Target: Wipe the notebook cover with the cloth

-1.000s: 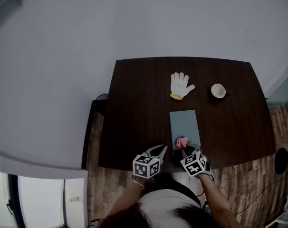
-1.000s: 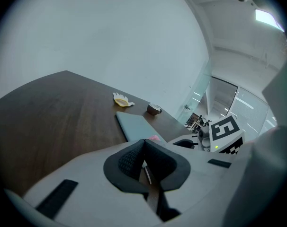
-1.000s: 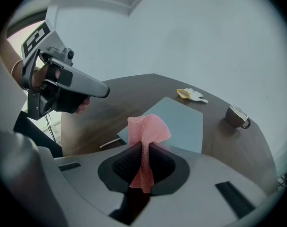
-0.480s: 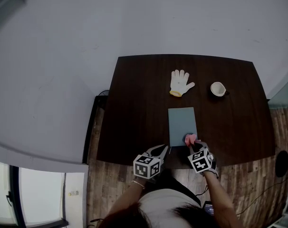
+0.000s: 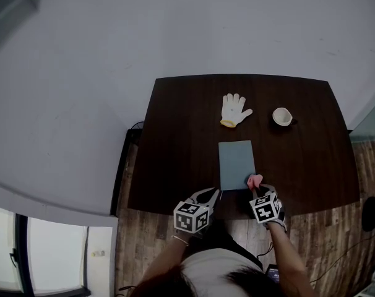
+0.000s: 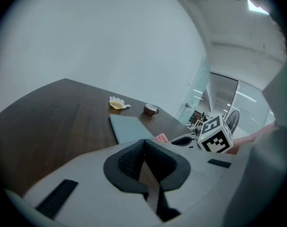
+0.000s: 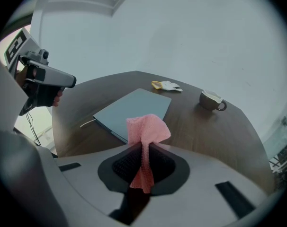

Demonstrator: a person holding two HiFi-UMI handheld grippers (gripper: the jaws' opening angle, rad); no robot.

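Observation:
A grey-blue notebook (image 5: 236, 164) lies shut on the dark wooden table (image 5: 181, 141), near its front edge; it also shows as the notebook (image 7: 131, 109) and the notebook (image 6: 129, 127) in the gripper views. My right gripper (image 5: 257, 185) is shut on a pink cloth (image 7: 144, 137), held just off the notebook's near right corner, the cloth (image 5: 254, 180) bunched above the jaws. My left gripper (image 5: 207, 196) hovers at the table's front edge, left of the notebook, jaws shut with nothing between them.
A white work glove (image 5: 234, 109) with a yellow cuff lies at the back of the table. A small cup (image 5: 281, 116) stands to its right. Wooden floor (image 5: 317, 228) surrounds the table, with cables at the right.
My right gripper has carried the pink cloth rightward, from the notebook's near edge to just past its near right corner. The left gripper has stayed put.

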